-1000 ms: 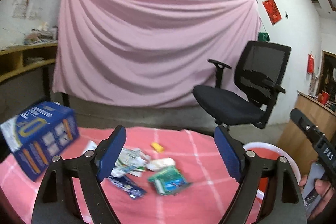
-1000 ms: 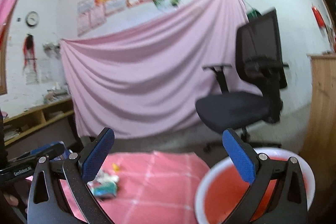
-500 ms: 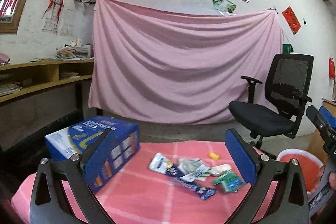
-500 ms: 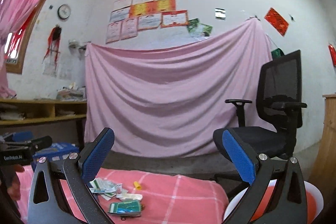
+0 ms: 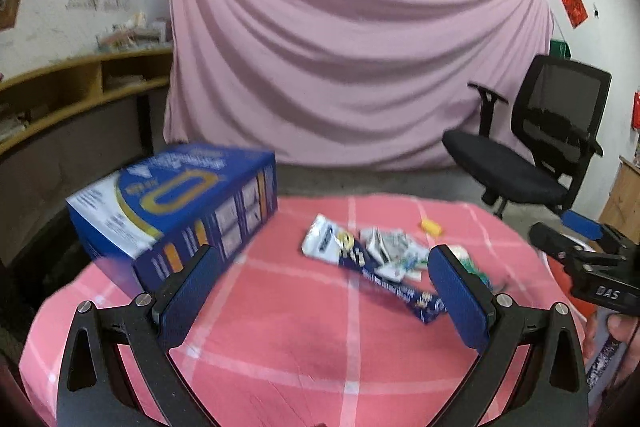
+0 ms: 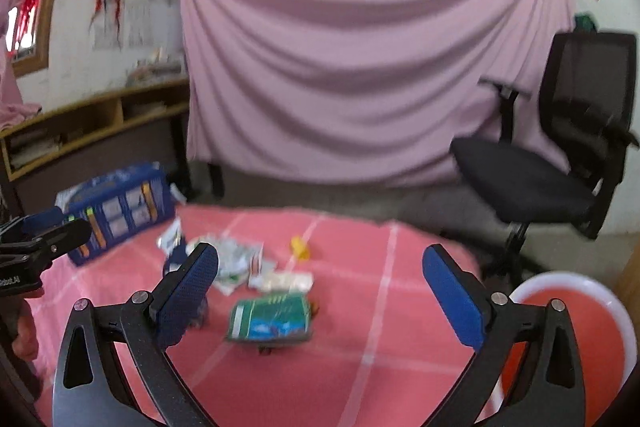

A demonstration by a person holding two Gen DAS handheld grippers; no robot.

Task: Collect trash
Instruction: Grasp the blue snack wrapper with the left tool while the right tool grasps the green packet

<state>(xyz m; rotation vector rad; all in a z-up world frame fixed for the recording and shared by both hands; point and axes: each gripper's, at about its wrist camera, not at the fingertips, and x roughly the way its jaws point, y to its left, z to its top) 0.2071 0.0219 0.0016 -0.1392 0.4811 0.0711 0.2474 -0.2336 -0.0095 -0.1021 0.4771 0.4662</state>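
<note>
Behind the bench point(image 5: 280, 339), a pink sheet point(image 5: 352, 67) is hanging across the wall, with a black office chair point(image 5: 536, 147) standing to its right. On the bench's pink checked cloth, a blue carton point(image 5: 176, 211) is sitting at the left, and a red basin point(image 6: 568, 339) with a white rim is showing just past the right edge. Trash is lying scattered mid-cloth: a long blue-and-white wrapper point(image 5: 376, 271), crumpled white packets point(image 6: 236, 263), a green packet point(image 6: 272, 319), and a small yellow piece point(image 6: 300, 247), possibly a cap. The left gripper point(image 5: 324, 291) is hovering with jaws spread wide, having just been opening, nothing between them. The right gripper point(image 6: 320, 295) is likewise gaping empty above the green packet.
</note>
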